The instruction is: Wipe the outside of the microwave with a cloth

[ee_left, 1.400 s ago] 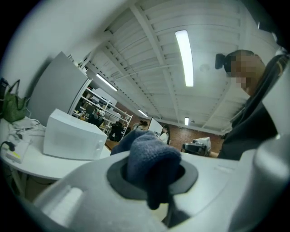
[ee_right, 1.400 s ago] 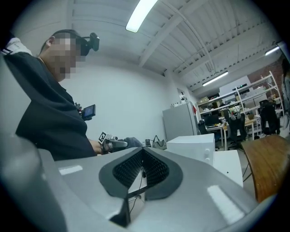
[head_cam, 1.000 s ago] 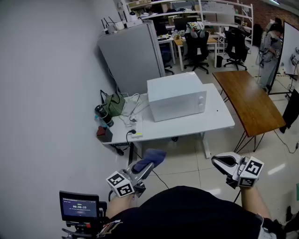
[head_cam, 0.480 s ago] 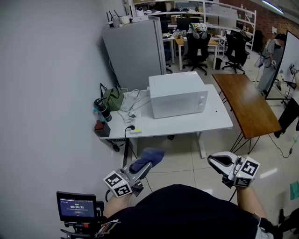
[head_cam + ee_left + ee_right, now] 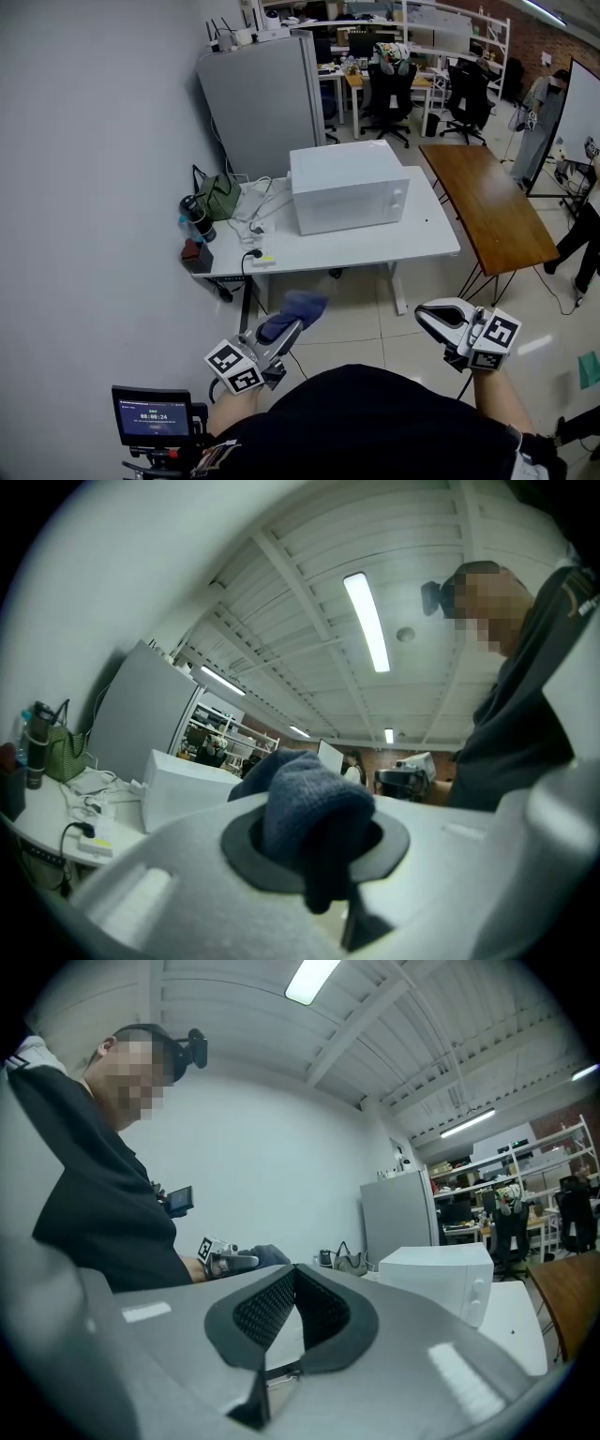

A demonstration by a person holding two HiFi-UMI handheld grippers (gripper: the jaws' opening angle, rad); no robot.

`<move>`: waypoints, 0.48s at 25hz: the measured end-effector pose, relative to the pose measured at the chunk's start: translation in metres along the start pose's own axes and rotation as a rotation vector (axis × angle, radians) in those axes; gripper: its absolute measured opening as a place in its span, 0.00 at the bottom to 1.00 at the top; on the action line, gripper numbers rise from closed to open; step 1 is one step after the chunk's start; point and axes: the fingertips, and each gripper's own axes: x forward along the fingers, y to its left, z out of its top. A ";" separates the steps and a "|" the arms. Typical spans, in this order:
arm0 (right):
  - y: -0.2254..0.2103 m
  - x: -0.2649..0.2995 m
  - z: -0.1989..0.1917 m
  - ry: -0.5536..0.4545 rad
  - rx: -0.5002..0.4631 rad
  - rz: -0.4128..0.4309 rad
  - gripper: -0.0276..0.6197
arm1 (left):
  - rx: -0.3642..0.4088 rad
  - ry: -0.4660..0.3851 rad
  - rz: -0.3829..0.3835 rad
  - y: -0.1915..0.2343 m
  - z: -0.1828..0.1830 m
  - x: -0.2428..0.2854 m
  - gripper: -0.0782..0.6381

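Observation:
The white microwave stands on a white table ahead of me, its door and knobs facing right and front. It also shows in the left gripper view as the microwave and in the right gripper view as the microwave. My left gripper is low at the left, well short of the table, shut on a blue cloth. That cloth bulges out between its jaws. My right gripper is low at the right, shut with nothing in it; its pads meet at the tip.
A grey cabinet stands behind the table. A green bag, a bottle and a power strip with cables lie on the table's left part. A brown wooden table stands to the right, with a person beyond it.
The table and microwave have shifted slightly in the head view as I move. In the left gripper view the microwave has slid right, toward the centre. Both grippers keep their state.

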 end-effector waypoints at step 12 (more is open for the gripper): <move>0.000 0.006 -0.001 0.033 -0.026 0.002 0.05 | -0.002 -0.020 0.034 0.006 0.000 -0.008 0.20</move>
